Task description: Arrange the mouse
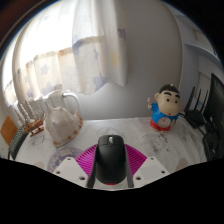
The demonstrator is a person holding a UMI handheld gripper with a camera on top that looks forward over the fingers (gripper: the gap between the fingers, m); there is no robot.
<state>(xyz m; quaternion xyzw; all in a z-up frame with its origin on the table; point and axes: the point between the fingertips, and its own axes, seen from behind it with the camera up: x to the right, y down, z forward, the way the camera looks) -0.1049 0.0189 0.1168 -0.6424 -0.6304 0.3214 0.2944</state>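
Note:
A black computer mouse [110, 160] sits lengthwise between my fingers, its scroll wheel pointing away from me. My gripper [110, 148] is shut on it, with the magenta pads [86, 157] pressing against both of its sides. The mouse hides the table directly under it, so I cannot tell whether it is resting on the white tabletop [135, 133] or lifted off it.
A white ceramic pitcher [62, 120] stands beyond the fingers to the left. A cartoon boy figurine [165, 108] in a red shirt stands to the right. Pale curtains [95, 50] hang behind the table. Dark equipment [207, 105] stands at the far right.

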